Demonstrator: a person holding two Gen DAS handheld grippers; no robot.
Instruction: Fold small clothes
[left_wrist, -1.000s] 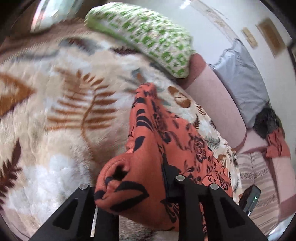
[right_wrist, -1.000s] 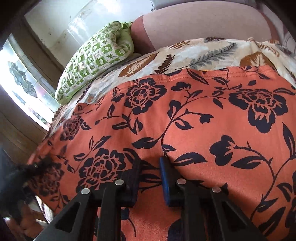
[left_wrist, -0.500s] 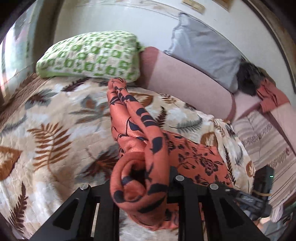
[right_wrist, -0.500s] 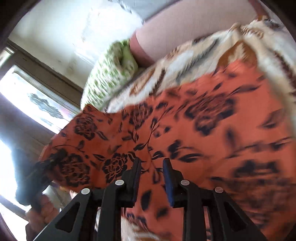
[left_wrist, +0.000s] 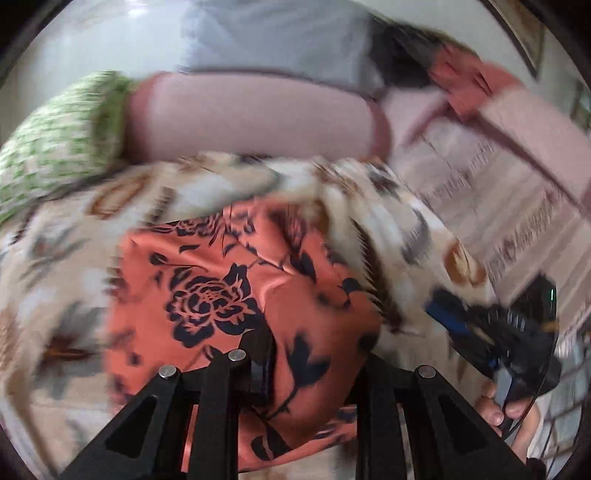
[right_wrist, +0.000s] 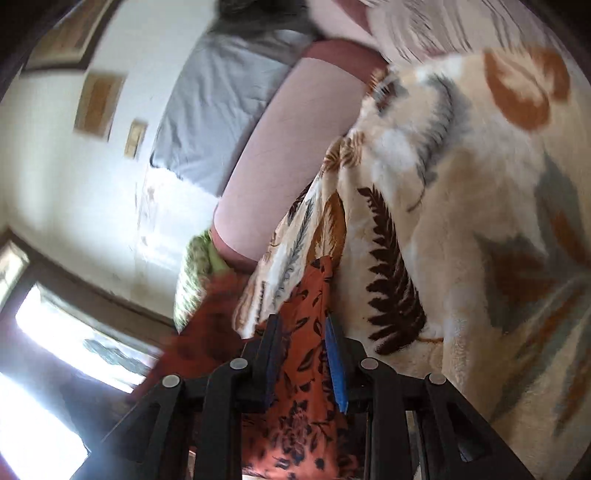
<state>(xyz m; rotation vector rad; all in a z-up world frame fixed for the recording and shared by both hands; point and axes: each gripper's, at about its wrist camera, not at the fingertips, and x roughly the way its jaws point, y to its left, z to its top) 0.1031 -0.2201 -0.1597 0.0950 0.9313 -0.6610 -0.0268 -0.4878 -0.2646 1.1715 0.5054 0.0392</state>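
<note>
An orange garment (left_wrist: 229, 288) with dark flowers lies folded over on the leaf-print blanket (left_wrist: 66, 258). My left gripper (left_wrist: 310, 373) is shut on its near edge; the cloth bulges between the fingers. In the right wrist view the same orange garment (right_wrist: 306, 369) runs between the pads of my right gripper (right_wrist: 303, 354), which is shut on it. The right gripper with its blue pad also shows in the left wrist view (left_wrist: 480, 332), held in a hand at the blanket's right edge. Both views are blurred.
A green checked pillow (left_wrist: 55, 147) lies at the back left. A pink headboard bolster (left_wrist: 251, 114) and a grey pillow (left_wrist: 280, 40) stand behind. A striped sheet (left_wrist: 509, 192) lies to the right. A window (right_wrist: 55, 350) is at the left in the right wrist view.
The left gripper has brought its held edge over and down, so the garment now lies doubled on the blanket. The right gripper has rolled sideways and swung to the blanket's right edge, still holding cloth.
</note>
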